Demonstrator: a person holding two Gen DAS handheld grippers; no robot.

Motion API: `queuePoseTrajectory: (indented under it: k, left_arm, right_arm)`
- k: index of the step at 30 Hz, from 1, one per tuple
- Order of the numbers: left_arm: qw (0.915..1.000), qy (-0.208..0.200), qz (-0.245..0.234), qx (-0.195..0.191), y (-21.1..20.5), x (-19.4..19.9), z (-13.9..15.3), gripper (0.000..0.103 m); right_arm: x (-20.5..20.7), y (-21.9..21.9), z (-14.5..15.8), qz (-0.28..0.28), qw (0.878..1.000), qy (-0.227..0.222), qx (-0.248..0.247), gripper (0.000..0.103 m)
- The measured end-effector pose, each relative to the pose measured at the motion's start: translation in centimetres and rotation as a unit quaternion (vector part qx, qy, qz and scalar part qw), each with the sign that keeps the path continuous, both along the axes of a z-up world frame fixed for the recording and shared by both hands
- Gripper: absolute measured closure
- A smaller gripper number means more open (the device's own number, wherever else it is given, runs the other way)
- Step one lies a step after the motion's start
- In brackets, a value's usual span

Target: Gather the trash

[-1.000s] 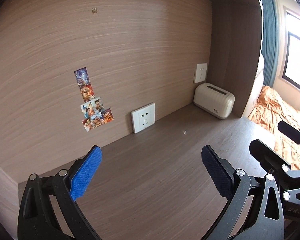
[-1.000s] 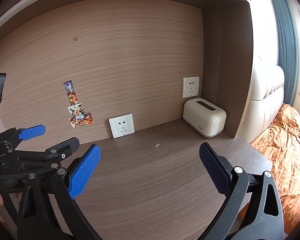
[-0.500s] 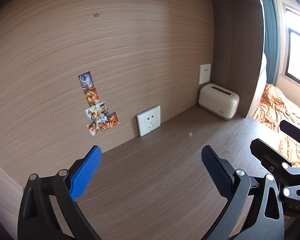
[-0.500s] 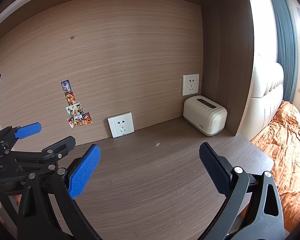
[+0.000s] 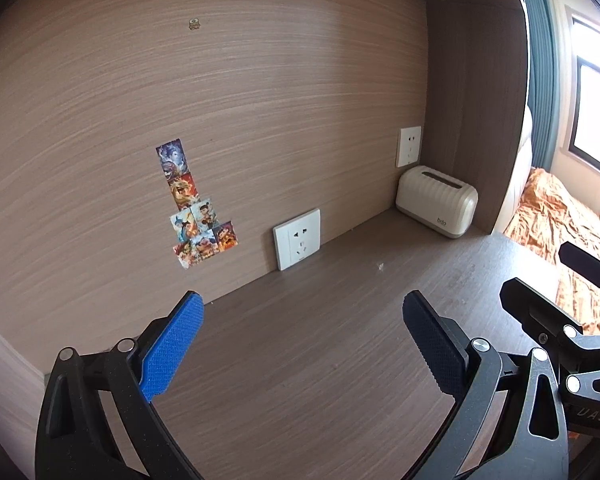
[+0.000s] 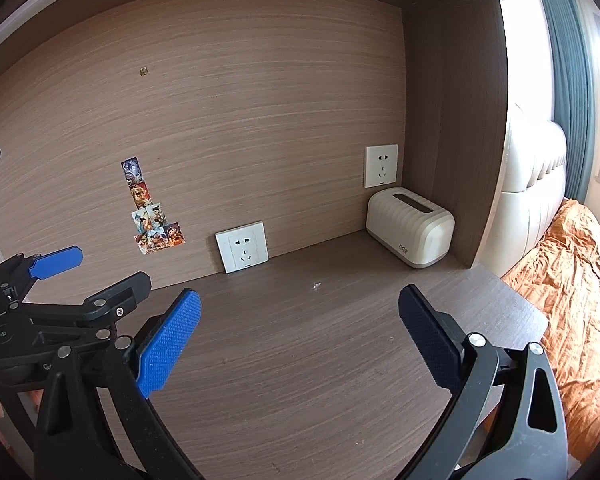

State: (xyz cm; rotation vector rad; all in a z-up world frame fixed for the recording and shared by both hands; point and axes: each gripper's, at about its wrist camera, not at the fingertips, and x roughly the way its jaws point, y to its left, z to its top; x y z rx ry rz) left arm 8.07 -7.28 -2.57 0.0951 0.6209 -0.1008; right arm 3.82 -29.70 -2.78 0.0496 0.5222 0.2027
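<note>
Trash on your dark wood-grain desk (image 6: 300, 360) amounts to one tiny white scrap (image 6: 316, 286), lying ahead near the cream ribbed tissue box (image 6: 410, 226). It sits almost centred beyond your right tool (image 6: 300, 336), right of your left tool (image 5: 303, 334). Both tools hover level, jaws wide apart, holding nothing.

Both wrist views face the same desk (image 5: 300, 360) and back wall (image 6: 260, 120).

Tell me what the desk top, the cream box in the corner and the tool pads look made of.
Desk top: likely wood-grain laminate, matte, streaked. Cream box: seemingly moulded plastic, ribbed with a soft sheen. Right tool pads: blue, knurled, probably rubber or plastic.
</note>
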Motion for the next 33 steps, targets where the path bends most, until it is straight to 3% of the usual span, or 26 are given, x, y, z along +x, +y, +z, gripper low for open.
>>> queuePoseTrajectory:
  k: [33]
  left_arm:
    - [0.9999,-0.004,-0.004,0.012,-0.17,0.26,0.03,0.005]
  right_arm:
    - [0.13,-0.41,-0.4,-0.006,1.0,0.01,0.013,0.004]
